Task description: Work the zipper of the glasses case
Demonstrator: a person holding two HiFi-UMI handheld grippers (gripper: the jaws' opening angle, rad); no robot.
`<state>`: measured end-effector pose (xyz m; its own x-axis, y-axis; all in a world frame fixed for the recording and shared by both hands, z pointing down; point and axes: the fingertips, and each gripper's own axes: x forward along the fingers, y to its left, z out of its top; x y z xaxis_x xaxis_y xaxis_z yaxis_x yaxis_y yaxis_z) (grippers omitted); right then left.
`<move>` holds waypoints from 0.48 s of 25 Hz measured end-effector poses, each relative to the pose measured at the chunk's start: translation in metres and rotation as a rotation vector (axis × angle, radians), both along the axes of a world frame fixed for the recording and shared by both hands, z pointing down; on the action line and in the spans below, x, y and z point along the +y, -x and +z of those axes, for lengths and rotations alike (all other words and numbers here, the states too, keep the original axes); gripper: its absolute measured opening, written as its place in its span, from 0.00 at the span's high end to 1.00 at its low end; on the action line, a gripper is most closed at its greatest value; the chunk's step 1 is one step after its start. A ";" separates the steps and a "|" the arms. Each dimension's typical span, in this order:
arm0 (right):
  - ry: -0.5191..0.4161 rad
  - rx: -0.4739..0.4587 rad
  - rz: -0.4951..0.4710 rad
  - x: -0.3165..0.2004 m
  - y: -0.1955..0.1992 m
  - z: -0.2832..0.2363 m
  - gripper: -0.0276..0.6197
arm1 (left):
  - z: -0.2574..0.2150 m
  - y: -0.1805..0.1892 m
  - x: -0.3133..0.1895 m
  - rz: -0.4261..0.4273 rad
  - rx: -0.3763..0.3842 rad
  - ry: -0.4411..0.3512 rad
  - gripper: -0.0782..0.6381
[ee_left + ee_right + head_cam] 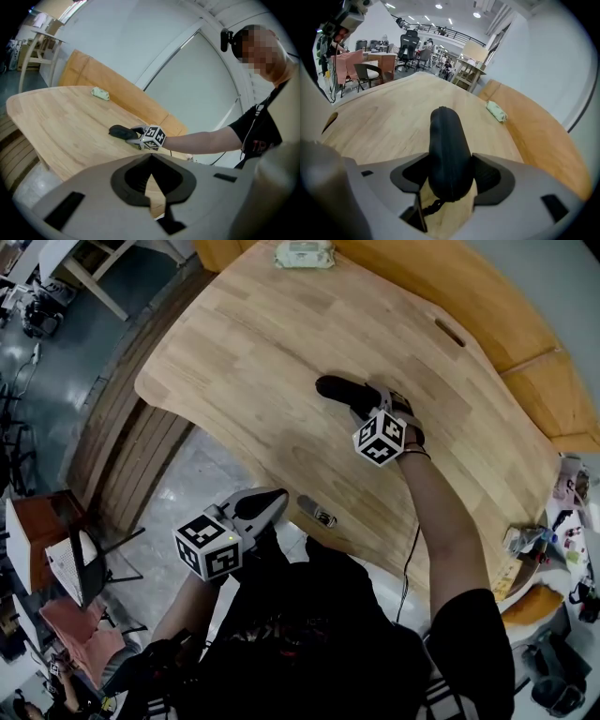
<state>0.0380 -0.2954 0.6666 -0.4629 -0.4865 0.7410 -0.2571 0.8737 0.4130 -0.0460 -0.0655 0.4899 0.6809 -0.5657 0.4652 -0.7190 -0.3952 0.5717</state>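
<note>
Left gripper [270,501] is hanging just off the near edge of the table [281,343], jaws pressed together on nothing. Right gripper [370,411] is out mid-table, clamping the near end of the black glasses case [444,136], which is lying flat and pointing away. I'm reading this as the bracing step, with the zipper not being worked yet. Next, the left one's gonna need to open, reach in and pinch the pull cord [427,207] dangling at that near end.

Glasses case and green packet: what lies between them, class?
Only bare table between the glasses case and the green packet, clearest in the right gripper view.
</note>
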 end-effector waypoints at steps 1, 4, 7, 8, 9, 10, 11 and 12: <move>0.001 -0.002 0.001 0.000 0.001 -0.001 0.51 | 0.000 -0.001 0.000 0.003 0.000 0.000 0.87; -0.004 -0.020 -0.007 0.003 0.002 -0.007 0.51 | 0.000 -0.003 0.001 0.012 0.000 0.001 0.88; -0.018 -0.044 -0.010 0.007 0.000 -0.017 0.51 | 0.000 -0.005 0.000 0.021 0.005 -0.001 0.88; -0.023 -0.050 -0.009 0.009 -0.001 -0.020 0.51 | 0.000 -0.006 0.000 0.024 0.007 -0.003 0.88; -0.027 -0.055 -0.008 0.011 -0.002 -0.023 0.51 | 0.000 -0.007 0.001 0.028 0.008 -0.005 0.87; -0.030 -0.061 -0.005 0.014 -0.005 -0.026 0.51 | -0.001 -0.009 0.001 0.033 0.009 -0.009 0.87; -0.033 -0.068 -0.001 0.017 -0.007 -0.029 0.51 | -0.002 -0.010 0.001 0.039 0.010 -0.014 0.87; -0.035 -0.076 0.002 0.021 -0.009 -0.033 0.51 | -0.003 -0.011 0.001 0.045 0.011 -0.019 0.88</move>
<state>0.0471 -0.2743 0.6341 -0.5159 -0.5127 0.6863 -0.2907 0.8584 0.4228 -0.0348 -0.0643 0.4871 0.7107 -0.5436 0.4465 -0.6940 -0.4378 0.5716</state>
